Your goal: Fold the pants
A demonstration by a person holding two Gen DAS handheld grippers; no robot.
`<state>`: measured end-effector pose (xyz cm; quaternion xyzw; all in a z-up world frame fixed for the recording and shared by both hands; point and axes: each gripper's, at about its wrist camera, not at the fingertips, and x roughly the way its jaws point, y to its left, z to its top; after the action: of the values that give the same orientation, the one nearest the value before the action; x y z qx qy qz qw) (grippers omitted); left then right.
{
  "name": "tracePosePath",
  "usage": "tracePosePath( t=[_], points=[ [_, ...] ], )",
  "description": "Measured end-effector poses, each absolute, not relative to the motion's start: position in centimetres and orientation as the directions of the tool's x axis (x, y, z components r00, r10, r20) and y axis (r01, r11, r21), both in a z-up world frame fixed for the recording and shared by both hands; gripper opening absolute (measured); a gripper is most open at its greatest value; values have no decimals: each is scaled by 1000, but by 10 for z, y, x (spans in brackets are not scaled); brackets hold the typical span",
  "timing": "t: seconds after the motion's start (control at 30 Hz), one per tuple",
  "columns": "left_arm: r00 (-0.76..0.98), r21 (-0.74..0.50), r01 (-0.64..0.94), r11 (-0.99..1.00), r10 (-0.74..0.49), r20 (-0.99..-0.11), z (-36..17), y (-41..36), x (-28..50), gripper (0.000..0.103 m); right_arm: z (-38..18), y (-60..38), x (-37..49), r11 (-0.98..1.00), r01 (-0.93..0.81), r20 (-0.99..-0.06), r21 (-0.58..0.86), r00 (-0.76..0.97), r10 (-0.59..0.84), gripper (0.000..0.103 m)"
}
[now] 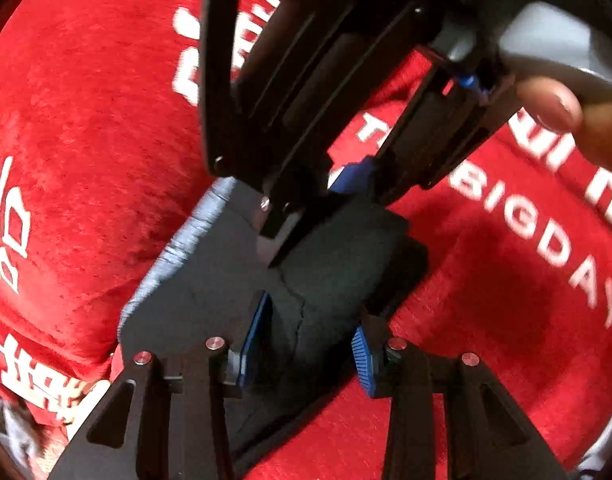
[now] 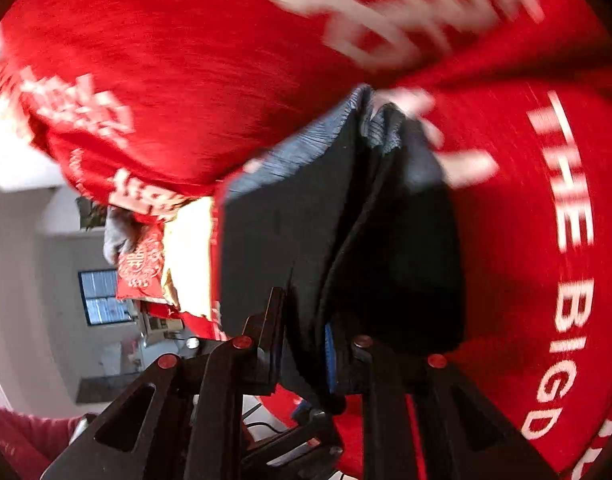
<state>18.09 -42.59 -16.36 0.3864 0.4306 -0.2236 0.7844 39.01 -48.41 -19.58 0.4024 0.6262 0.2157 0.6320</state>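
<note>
Jaws on both tools are clamped on the pants (image 1: 326, 264): your left gripper (image 1: 306, 344) and right gripper (image 1: 302, 216) pinch the same dark folded bundle, which sits on the red blanket (image 1: 86, 120). Keep the layers aligned and lower evenly. The fabric looks smooth, its ribbed waistband (image 1: 186, 236) greyish-blue; the blanket looks plush.

A lived-in home room: a plush red blanket (image 2: 194, 92) printed with white festive lettering covers the surface, while at nine o'clock in the right wrist view stand pale walls (image 2: 22, 240) and a window (image 2: 100, 296).
</note>
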Motion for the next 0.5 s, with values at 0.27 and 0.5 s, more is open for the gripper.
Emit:
tracePosePath(
  t=[0.27, 0.5],
  points=[
    [487, 354, 699, 621, -50, -872, -136, -391, 176, 72, -195, -495, 383, 620, 266, -664, 739, 125, 737, 23],
    [465, 257, 512, 820, -13, -885, -96, -308, 216, 72, -156, -490, 375, 743, 269, -789, 613, 161, 593, 27]
  ],
)
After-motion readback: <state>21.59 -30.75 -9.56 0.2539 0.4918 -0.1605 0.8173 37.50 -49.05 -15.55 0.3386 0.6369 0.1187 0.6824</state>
